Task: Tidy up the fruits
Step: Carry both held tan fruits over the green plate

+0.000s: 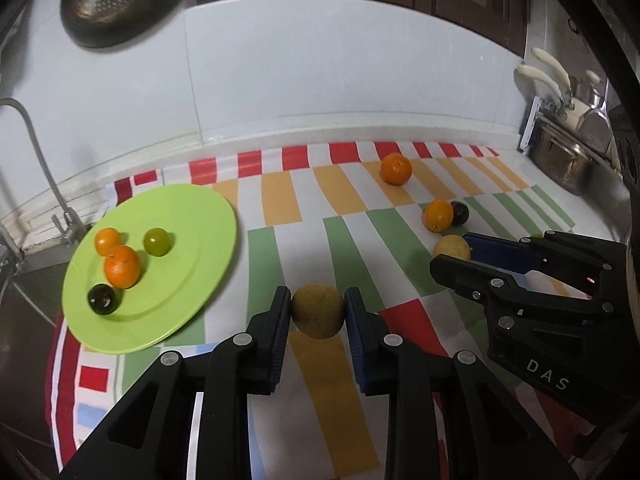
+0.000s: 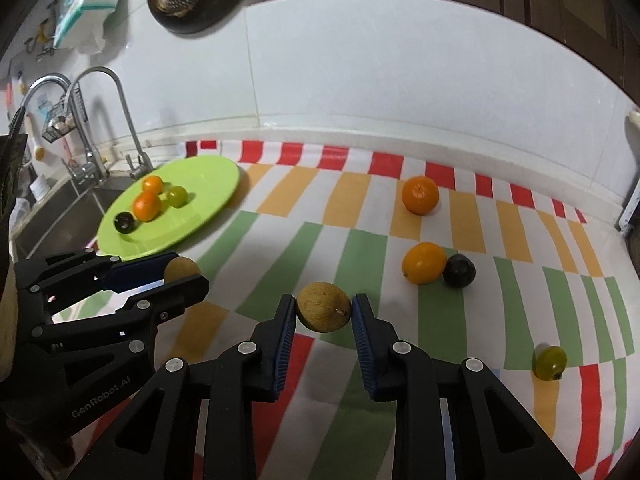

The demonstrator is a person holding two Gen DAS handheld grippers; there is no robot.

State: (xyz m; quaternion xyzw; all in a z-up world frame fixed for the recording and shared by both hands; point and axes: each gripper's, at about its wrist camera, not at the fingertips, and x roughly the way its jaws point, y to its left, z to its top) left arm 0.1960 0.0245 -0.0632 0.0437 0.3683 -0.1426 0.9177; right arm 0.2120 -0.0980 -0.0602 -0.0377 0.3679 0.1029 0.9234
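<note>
My left gripper is shut on a brown round fruit, just right of the green plate. The plate holds two oranges, a green fruit and a dark plum. My right gripper is shut on a second brown fruit above the striped cloth. Loose on the cloth lie an orange, a smaller orange, a dark plum and a green fruit. Each gripper shows in the other's view: the right one, the left one.
A sink with two taps lies left of the plate. A metal pot and pans stand at the right end of the counter. A colander hangs on the white tiled wall behind.
</note>
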